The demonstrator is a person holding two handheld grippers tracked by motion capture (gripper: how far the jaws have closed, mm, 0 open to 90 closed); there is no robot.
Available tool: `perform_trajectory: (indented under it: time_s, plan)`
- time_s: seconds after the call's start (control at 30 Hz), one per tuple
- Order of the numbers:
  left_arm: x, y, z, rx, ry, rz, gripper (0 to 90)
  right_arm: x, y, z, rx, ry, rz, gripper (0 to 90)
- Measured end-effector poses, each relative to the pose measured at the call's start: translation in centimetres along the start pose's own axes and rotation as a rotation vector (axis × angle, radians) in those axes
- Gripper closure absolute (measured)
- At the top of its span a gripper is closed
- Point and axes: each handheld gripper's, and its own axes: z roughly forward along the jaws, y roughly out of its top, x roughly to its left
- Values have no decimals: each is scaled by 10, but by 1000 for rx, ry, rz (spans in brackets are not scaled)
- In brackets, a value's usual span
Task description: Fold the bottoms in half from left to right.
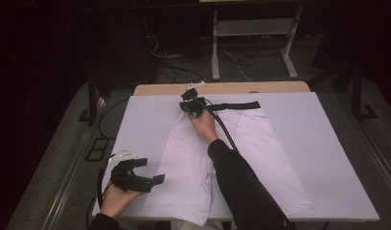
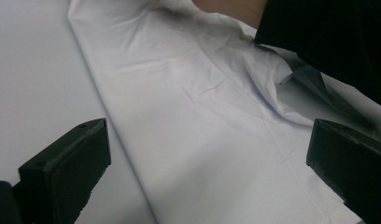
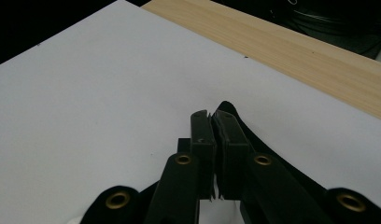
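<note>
White cloth garment [image 1: 222, 158] lies flat, unfolded; right claw [image 1: 191, 106] clamped on its black waistband [image 1: 234, 105], left claw [image 1: 144, 171] apart beside the hem.

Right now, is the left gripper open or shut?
Open. In the left gripper view the left gripper's jaws stand wide apart above the white garment, with nothing pinched between them.

White sheet [image 1: 327, 158] right of the garment [image 1: 193, 163] lies bare and passable; the sleeved forearm [image 1: 241, 182] crosses the garment, seemingly blocking its middle.
</note>
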Motion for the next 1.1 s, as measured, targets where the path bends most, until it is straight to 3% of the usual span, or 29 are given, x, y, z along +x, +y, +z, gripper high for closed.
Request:
perform_trajectory:
  time_s: [0.1,0.4,0.77,1.1]
  plan:
    - [2,-4,-1,30,0,-23,0,1,0,-1,0,-1,-4,857]
    - [6,-16,-9,112,-10,-36,0,2,2,-6,-1,-14,-11,857]
    - [9,-29,-21,170,-26,-82,1,2,2,-7,-1,-15,-13,857]
    - [5,-39,-23,263,-52,-78,1,3,1,-7,1,-15,-9,856]
